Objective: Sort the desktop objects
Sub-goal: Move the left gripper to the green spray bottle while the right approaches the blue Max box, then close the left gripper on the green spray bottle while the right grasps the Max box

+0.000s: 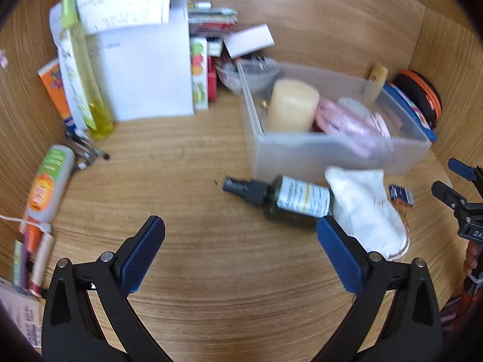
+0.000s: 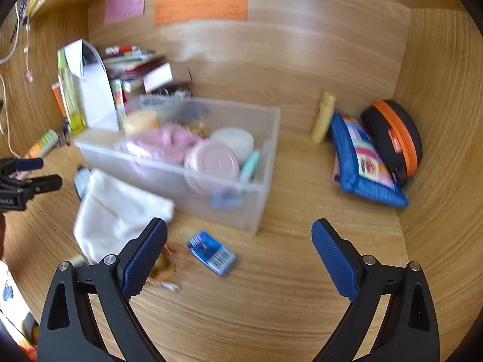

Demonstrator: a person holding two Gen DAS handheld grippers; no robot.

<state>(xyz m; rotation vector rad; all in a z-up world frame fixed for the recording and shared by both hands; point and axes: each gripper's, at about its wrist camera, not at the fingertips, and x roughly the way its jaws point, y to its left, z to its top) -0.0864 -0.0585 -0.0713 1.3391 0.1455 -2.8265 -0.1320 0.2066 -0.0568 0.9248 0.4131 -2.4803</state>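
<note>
Both claws stand spread and empty; the left gripper (image 1: 241, 235) hovers near the dark spray bottle (image 1: 283, 197) lying beside the clear bin (image 1: 332, 150); the right gripper (image 2: 239, 242) hangs over the small blue packet (image 2: 212, 253); a hasty closing pad could snag the white cloth pouch (image 2: 117, 211) or roll the bottle away.

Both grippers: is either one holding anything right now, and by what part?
Nothing is held. The left gripper and right gripper both stand open over bare desk.
</note>
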